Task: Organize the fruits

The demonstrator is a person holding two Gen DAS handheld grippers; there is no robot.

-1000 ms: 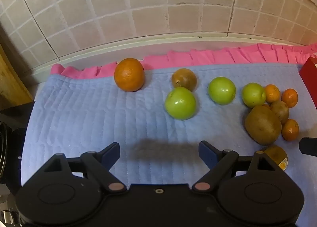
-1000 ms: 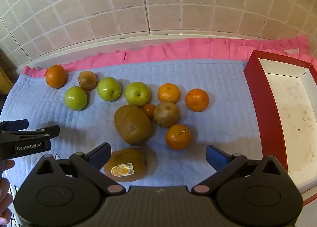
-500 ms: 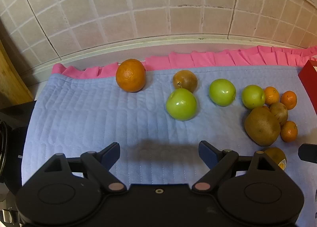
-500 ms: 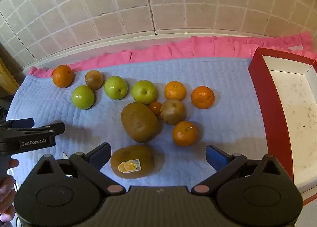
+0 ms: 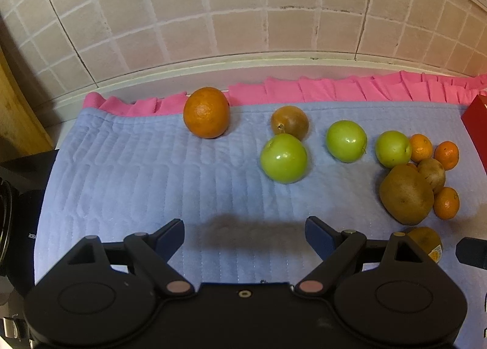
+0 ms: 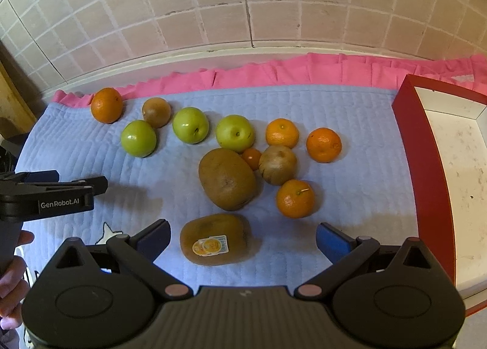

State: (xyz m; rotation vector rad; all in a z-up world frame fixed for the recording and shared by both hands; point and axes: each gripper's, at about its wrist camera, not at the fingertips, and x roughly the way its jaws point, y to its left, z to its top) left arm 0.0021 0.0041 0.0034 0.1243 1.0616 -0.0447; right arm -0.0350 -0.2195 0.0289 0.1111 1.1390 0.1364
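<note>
Fruit lies loose on a blue quilted mat (image 6: 350,105): a large orange (image 6: 106,105), a brown round fruit (image 6: 156,112), three green apples (image 6: 190,124), several small tangerines (image 6: 323,144), two big kiwis (image 6: 226,179) and a stickered kiwi (image 6: 214,238). My right gripper (image 6: 242,235) is open, and the stickered kiwi lies between its fingers. My left gripper (image 5: 245,233) is open over bare mat, well short of the nearest green apple (image 5: 283,158); the right wrist view shows it side-on as the left gripper (image 6: 91,186).
A red-rimmed box (image 6: 426,148) with a white inside stands at the mat's right edge. A tiled wall (image 6: 243,8) and a pink ruffle (image 6: 274,72) close the back. A hand (image 6: 12,282) holds the left gripper's handle. Dark appliances (image 5: 18,227) sit left of the mat.
Both grippers have drawn back slightly, so the fruit sits a bit farther off in each view. The stickered kiwi now lies more centred between the right fingers. No fruit has moved.
</note>
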